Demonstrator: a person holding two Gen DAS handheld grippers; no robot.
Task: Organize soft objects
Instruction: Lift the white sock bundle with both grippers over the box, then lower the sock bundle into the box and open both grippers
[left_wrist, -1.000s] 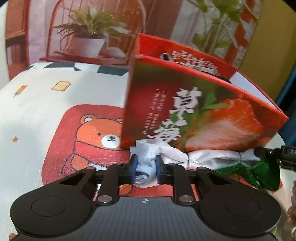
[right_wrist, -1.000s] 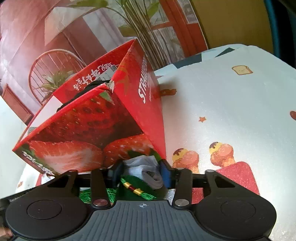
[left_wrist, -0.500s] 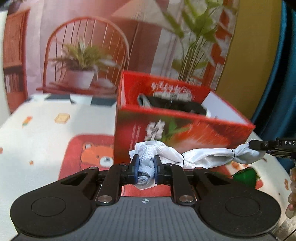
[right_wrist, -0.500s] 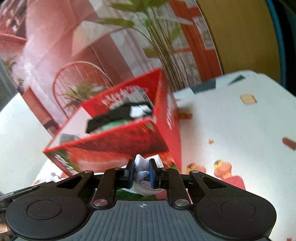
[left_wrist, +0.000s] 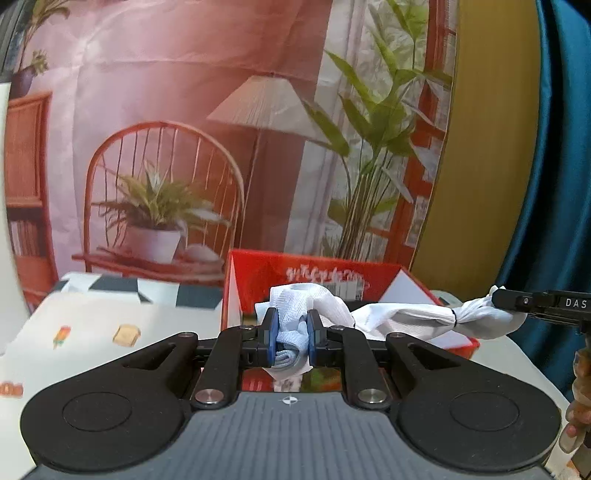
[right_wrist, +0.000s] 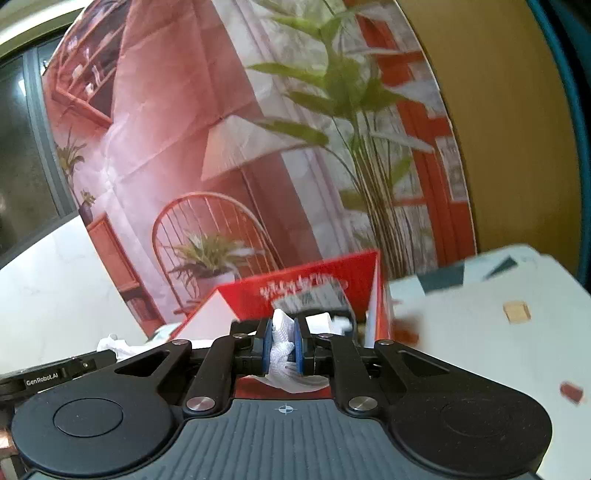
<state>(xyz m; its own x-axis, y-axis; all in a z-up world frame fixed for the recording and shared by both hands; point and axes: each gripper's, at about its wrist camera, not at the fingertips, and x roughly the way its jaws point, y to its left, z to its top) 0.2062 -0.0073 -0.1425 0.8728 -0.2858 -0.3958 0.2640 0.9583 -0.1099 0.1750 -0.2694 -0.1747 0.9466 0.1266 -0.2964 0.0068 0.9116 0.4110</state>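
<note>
My left claw (left_wrist: 289, 341) pinches one bunched end of the white mesh cloth bundle (left_wrist: 388, 317). My right claw (right_wrist: 282, 349) is closing on its other end, cloth already pressed between the pads. The bundle hangs stretched between them, long axis running claw to claw, just in front of and slightly above the open red cardboard strawberry box (left_wrist: 325, 273) on the patterned tabletop (left_wrist: 92, 325). The drop lies forward; neither hand is clearly nearer. Only the left view shows the full span; the right view shows white items already inside the box.
</note>
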